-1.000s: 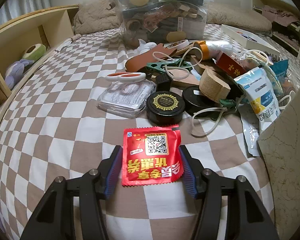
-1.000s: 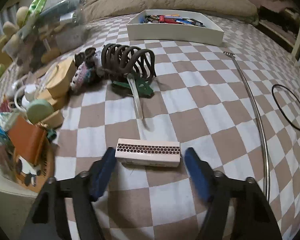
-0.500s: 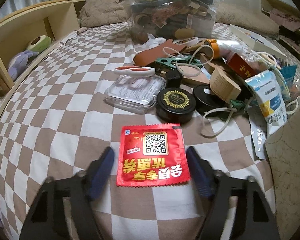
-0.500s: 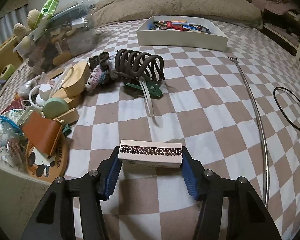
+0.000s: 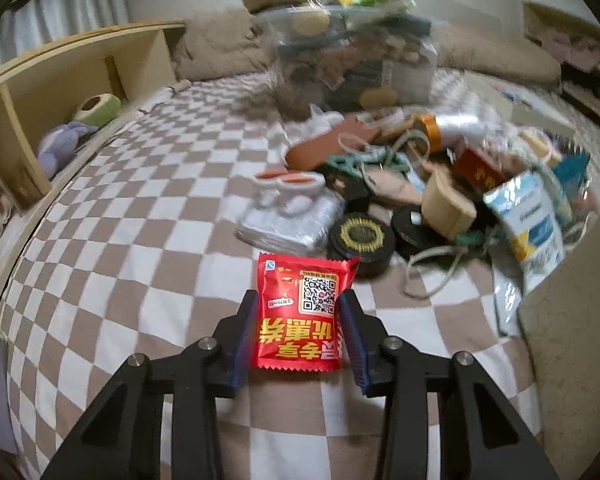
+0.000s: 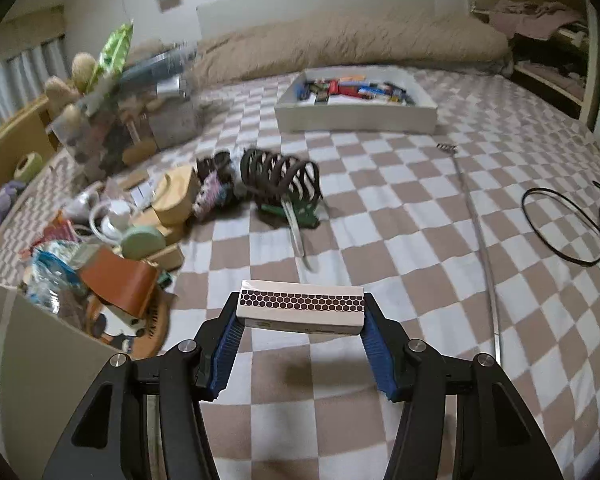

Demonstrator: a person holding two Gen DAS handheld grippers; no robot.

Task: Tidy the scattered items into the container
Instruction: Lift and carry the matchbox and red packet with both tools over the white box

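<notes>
Early in the tidy. Left gripper (image 5: 299,322) clamped on red packet (image 5: 302,318), raised off the checkered bed (image 5: 112,240). Right gripper (image 6: 301,322) clamped on matchbox (image 6: 300,307), also lifted. White tray (image 6: 356,118) far off, already partly filled. 2 items in hand, big pile (image 5: 420,184) left to sort.

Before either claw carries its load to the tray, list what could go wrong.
1. The left claw pinches the red packet only by its soft edges; it looks buckled and may slip out.
2. The right claw holds the matchbox by its short ends; a hard squeeze could crush it, or it may pivot and drop.
3. The white tray sits beyond the hair clip; a low carry might snag it.
</notes>
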